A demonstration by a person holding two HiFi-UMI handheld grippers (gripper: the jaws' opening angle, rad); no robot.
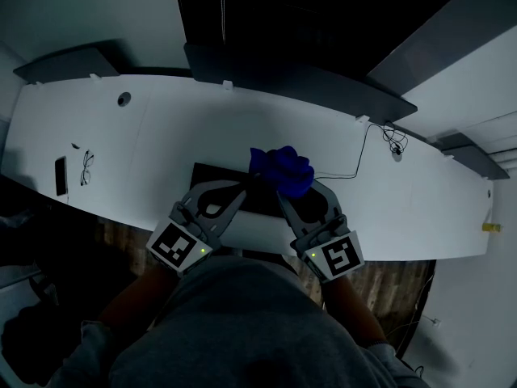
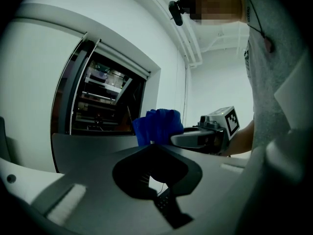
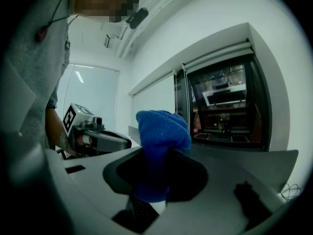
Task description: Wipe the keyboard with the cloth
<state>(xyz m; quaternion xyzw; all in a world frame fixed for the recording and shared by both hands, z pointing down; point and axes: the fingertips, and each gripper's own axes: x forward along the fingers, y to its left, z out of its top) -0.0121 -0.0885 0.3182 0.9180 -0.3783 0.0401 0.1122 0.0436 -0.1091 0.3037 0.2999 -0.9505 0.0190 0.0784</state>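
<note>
The black keyboard (image 1: 207, 174) lies on the white desk (image 1: 161, 144), close to its near edge. A bunched blue cloth (image 1: 281, 170) is held above the keyboard's right end, and my right gripper (image 1: 279, 191) is shut on it. In the right gripper view the cloth (image 3: 161, 131) stands up between the jaws, with keys (image 3: 139, 212) showing below. My left gripper (image 1: 245, 187) hovers over the keyboard's middle, jaws shut and empty, just left of the cloth. From the left gripper view the cloth (image 2: 157, 125) and the right gripper (image 2: 210, 133) lie ahead, and keys (image 2: 165, 203) show beneath.
Glasses (image 1: 86, 168) and a small dark object (image 1: 60, 176) lie at the desk's left end. A thin cable (image 1: 367, 148) runs across the desk right of the cloth. Dark shelving stands behind the desk. The wooden floor shows under the near edge.
</note>
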